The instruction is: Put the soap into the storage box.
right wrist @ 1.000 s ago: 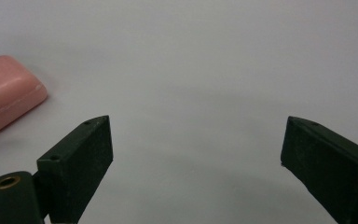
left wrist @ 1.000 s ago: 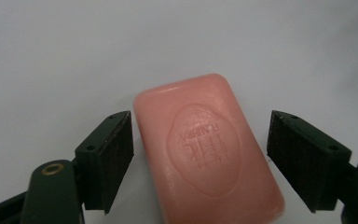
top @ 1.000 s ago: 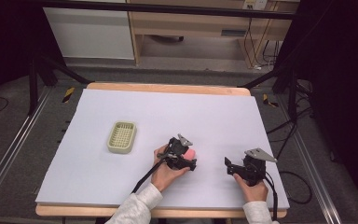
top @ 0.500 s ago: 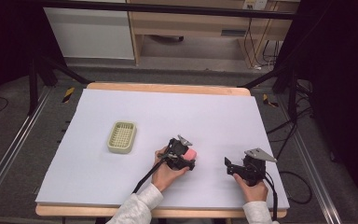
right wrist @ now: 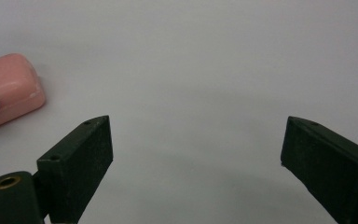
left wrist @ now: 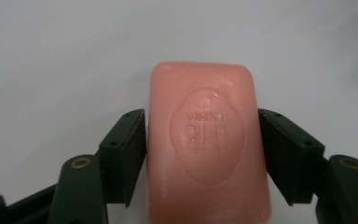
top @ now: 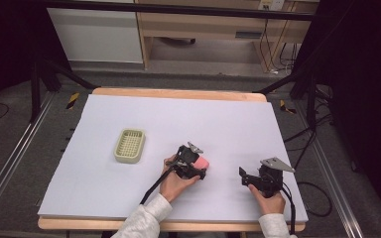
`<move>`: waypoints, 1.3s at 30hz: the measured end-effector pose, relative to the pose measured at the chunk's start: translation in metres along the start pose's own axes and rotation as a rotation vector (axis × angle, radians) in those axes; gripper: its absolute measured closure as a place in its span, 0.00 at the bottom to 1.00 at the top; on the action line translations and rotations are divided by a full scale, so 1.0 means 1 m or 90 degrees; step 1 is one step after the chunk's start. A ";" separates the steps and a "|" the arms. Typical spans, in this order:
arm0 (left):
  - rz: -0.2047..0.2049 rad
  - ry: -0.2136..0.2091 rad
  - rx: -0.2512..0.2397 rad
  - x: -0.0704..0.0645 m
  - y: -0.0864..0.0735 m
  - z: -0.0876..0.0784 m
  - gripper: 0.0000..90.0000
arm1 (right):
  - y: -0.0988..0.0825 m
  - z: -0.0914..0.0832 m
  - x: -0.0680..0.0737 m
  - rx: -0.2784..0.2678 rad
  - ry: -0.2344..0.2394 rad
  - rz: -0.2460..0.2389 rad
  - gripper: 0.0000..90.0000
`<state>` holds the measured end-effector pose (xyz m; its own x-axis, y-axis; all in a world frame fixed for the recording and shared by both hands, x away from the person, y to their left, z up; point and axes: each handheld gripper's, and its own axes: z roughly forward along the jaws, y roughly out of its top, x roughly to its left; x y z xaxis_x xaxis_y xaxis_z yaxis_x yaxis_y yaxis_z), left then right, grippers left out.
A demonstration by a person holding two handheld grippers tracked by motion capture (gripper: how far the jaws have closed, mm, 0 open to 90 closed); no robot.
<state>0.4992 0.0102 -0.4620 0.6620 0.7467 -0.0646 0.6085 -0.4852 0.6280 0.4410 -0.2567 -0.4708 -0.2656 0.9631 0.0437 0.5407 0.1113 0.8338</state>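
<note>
A pink soap bar (left wrist: 207,144) with an embossed oval stamp lies on the white table sheet (top: 228,119), front of centre. My left gripper (left wrist: 203,116) is shut on it, one black pad pressed to each long side. From above, the soap bar (top: 202,162) peeks out past the left gripper (top: 197,166), held by a hand in a pale sleeve. My right gripper (top: 243,176) rests low near the front right, jaws wide open on bare sheet. In the right gripper view, the open gripper (right wrist: 196,140) has the soap bar (right wrist: 7,95) off to its left.
A pale green slotted soap dish (top: 129,145) sits on the sheet, left of the left gripper. The wooden table edge (top: 178,93) runs along the back. Cables (top: 317,198) trail off the front right corner. Dark frame posts stand at both sides.
</note>
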 end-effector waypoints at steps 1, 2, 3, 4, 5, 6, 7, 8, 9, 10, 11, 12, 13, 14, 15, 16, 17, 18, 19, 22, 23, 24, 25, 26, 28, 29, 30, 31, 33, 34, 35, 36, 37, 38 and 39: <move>0.000 -0.001 0.003 0.000 0.001 0.000 0.36 | 0.000 0.000 0.000 0.001 0.000 0.000 0.10; 0.001 -0.001 0.006 0.001 0.002 0.001 0.36 | 0.000 0.000 0.000 0.001 0.001 0.000 0.10; 0.002 0.000 0.008 0.001 0.002 0.001 0.36 | 0.000 0.000 0.000 0.001 0.000 -0.001 0.10; 0.002 -0.001 0.010 0.001 0.002 0.002 0.36 | 0.000 0.000 0.000 0.001 0.000 0.000 0.10; 0.001 -0.002 0.012 0.001 0.002 0.003 0.36 | 0.000 0.000 0.000 0.001 0.000 -0.001 0.10; 0.003 -0.003 0.017 0.001 0.002 0.004 0.36 | 0.000 0.000 0.000 0.002 0.001 0.000 0.10; 0.004 -0.002 0.023 0.001 0.002 0.005 0.36 | 0.000 0.000 0.000 0.002 0.001 0.000 0.10; 0.005 -0.001 0.027 0.000 0.001 0.006 0.36 | 0.000 0.000 0.000 0.002 0.001 -0.001 0.10; 0.006 0.000 0.027 0.000 0.001 0.007 0.36 | 0.000 0.000 0.000 0.002 0.001 -0.001 0.10; 0.006 0.000 0.027 0.000 0.002 0.007 0.36 | 0.000 0.000 0.000 0.003 0.000 -0.001 0.10; 0.005 -0.001 0.026 0.000 0.002 0.007 0.37 | 0.000 0.000 0.000 0.003 0.001 -0.001 0.10; 0.006 -0.001 0.026 0.000 0.002 0.007 0.37 | 0.000 0.000 0.000 0.002 0.000 -0.001 0.10; 0.010 0.000 0.028 0.000 0.002 0.007 0.38 | 0.000 0.001 0.000 0.003 0.001 0.000 0.10; 0.013 0.001 0.030 -0.001 0.003 0.007 0.38 | 0.000 0.001 0.000 0.003 0.001 0.001 0.10; 0.014 0.002 0.031 -0.001 0.003 0.007 0.39 | 0.000 0.001 0.000 0.003 0.001 0.000 0.10; 0.011 0.005 0.030 -0.002 0.003 0.008 0.39 | 0.000 0.001 0.000 0.003 0.002 0.000 0.10; 0.009 0.005 0.032 -0.002 0.004 0.008 0.40 | 0.000 0.001 0.000 0.004 0.002 0.000 0.10; 0.009 0.005 0.033 -0.002 0.004 0.008 0.40 | 0.000 0.001 0.001 0.004 0.002 0.000 0.10; 0.008 0.004 0.034 -0.002 0.004 0.007 0.40 | 0.000 0.001 0.001 0.004 0.002 0.000 0.10; 0.005 0.004 0.035 -0.001 0.004 0.007 0.41 | 0.000 0.001 0.000 0.004 0.002 0.000 0.10; 0.002 0.000 0.036 0.000 0.005 0.006 0.41 | 0.000 0.001 0.000 0.005 0.002 0.000 0.10; 0.000 0.001 0.034 0.000 0.005 0.006 0.41 | 0.000 0.001 0.000 0.005 0.002 0.000 0.10; 0.000 0.002 0.033 0.000 0.005 0.005 0.41 | 0.000 0.001 0.000 0.005 0.002 0.000 0.10; -0.001 0.002 0.031 0.000 0.004 0.005 0.41 | 0.000 0.001 0.000 0.004 0.002 0.000 0.10; -0.003 -0.001 0.030 0.002 0.004 0.001 0.41 | 0.000 0.001 0.000 0.004 0.002 0.000 0.10; -0.003 -0.002 0.028 0.003 0.004 -0.001 0.41 | 0.000 0.000 0.000 0.004 0.001 0.002 0.10; -0.006 -0.004 0.026 0.003 0.004 -0.002 0.41 | 0.000 0.000 0.000 0.004 0.001 0.001 0.10; -0.003 -0.003 0.026 0.005 0.003 -0.005 0.41 | 0.000 0.001 0.000 0.004 0.001 0.001 0.10; -0.002 -0.002 0.022 0.007 0.003 -0.010 0.41 | 0.000 0.001 0.000 0.004 0.001 0.003 0.10; -0.005 -0.002 0.018 0.007 0.003 -0.012 0.41 | 0.000 0.001 0.000 0.004 0.001 0.001 0.10; -0.004 -0.003 0.015 0.009 0.003 -0.015 0.41 | 0.000 0.001 0.000 0.004 0.001 0.001 0.10; -0.006 -0.002 0.010 0.010 0.002 -0.017 0.41 | 0.000 0.000 0.000 0.004 0.001 0.001 0.10; -0.005 -0.003 0.010 0.011 0.002 -0.020 0.41 | 0.000 0.000 0.000 0.003 0.001 0.001 0.10; -0.007 -0.004 0.005 0.013 0.002 -0.023 0.41 | 0.000 0.000 0.000 0.004 0.001 0.001 0.10; -0.009 -0.004 0.002 0.014 0.001 -0.025 0.41 | 0.000 0.000 0.000 0.003 0.000 0.001 0.10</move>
<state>0.4980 0.0312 -0.4430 0.6563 0.7504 -0.0783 0.6192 -0.4764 0.6242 0.4410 -0.2565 -0.4713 -0.2657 0.9630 0.0448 0.5451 0.1118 0.8309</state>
